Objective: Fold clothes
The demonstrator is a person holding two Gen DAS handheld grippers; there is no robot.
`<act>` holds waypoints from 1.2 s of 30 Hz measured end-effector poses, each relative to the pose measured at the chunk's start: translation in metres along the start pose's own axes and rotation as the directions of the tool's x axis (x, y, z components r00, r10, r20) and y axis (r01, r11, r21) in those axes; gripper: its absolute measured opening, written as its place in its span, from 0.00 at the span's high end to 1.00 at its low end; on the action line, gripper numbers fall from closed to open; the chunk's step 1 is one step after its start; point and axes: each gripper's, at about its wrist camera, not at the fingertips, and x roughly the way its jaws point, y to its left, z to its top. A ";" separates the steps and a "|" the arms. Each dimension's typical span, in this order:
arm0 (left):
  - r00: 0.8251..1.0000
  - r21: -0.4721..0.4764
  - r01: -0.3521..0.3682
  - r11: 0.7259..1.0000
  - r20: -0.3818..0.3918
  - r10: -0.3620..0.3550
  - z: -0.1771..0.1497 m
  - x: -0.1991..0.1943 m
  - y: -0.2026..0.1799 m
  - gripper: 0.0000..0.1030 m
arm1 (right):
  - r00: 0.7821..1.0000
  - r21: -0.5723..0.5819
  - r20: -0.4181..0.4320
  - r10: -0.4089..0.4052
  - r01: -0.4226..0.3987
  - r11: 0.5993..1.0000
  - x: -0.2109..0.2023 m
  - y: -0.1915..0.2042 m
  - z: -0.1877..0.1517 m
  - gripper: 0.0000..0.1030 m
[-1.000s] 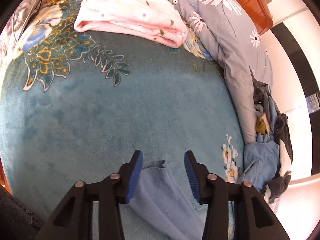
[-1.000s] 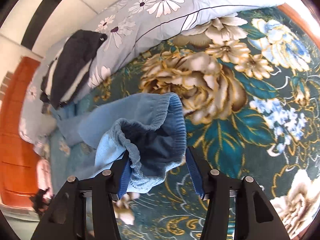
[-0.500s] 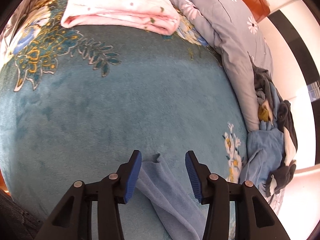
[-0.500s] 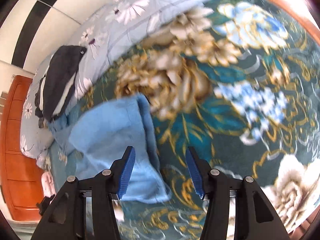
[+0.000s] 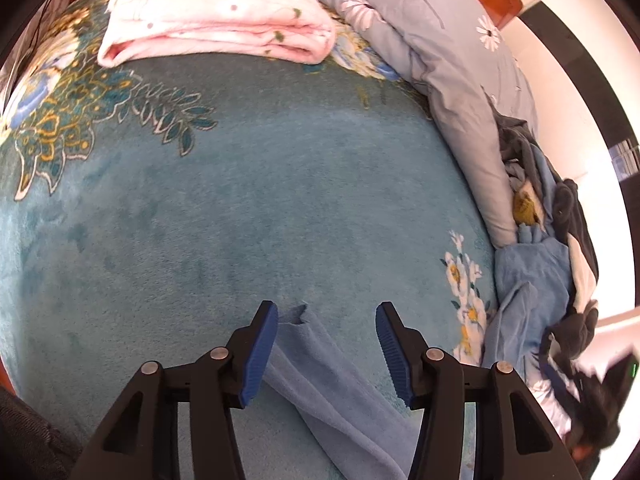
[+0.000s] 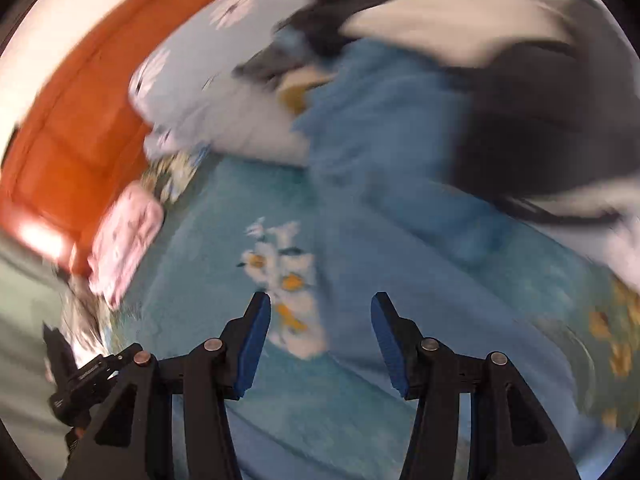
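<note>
Two grippers: the left gripper, jaws opening, straddles one blue garment unpinched on the teal blanket; the right gripper gapes empty.

Right wrist view motion-blurred; blue garment cut off at bottom edge.

Bed, teal floral blanket: folded pink blanket, grey daisy quilt, blue garment, dark clothes pile.
</note>
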 end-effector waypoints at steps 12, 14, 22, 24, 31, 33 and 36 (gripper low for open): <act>0.998 -0.015 0.014 1.000 -0.060 -0.015 0.003 0.026 0.000 0.45 | 0.903 -0.256 -0.043 -0.427 0.403 0.879 0.091 0.050 0.028 0.49; 0.997 -0.012 0.022 1.000 -0.078 -0.022 0.003 0.031 -0.001 0.45 | 0.898 -0.232 -0.051 -0.438 0.416 0.879 0.089 0.039 0.026 0.49; 0.995 -0.030 0.042 0.999 -0.091 -0.045 0.003 0.033 0.001 0.45 | 0.872 -0.209 -0.080 -0.483 0.459 0.864 0.095 0.036 0.017 0.88; 0.995 -0.053 0.047 0.998 -0.089 -0.051 0.004 0.032 0.005 0.45 | 0.881 -0.207 -0.105 -0.461 0.434 0.877 0.096 0.038 0.015 0.94; 0.994 -0.066 0.064 0.996 -0.081 -0.069 0.004 0.027 0.008 0.45 | 0.962 -0.169 -0.036 -0.272 0.262 0.950 0.048 0.060 0.010 0.96; 0.994 -0.059 0.070 0.996 -0.076 -0.074 0.004 0.025 0.007 0.45 | 0.982 -0.176 0.000 -0.189 0.186 0.967 0.031 0.073 0.010 0.99; 0.993 -0.056 0.082 0.995 -0.075 -0.086 0.004 0.023 0.005 0.45 | 0.997 -0.207 0.076 -0.018 0.033 0.978 0.006 0.096 0.009 1.00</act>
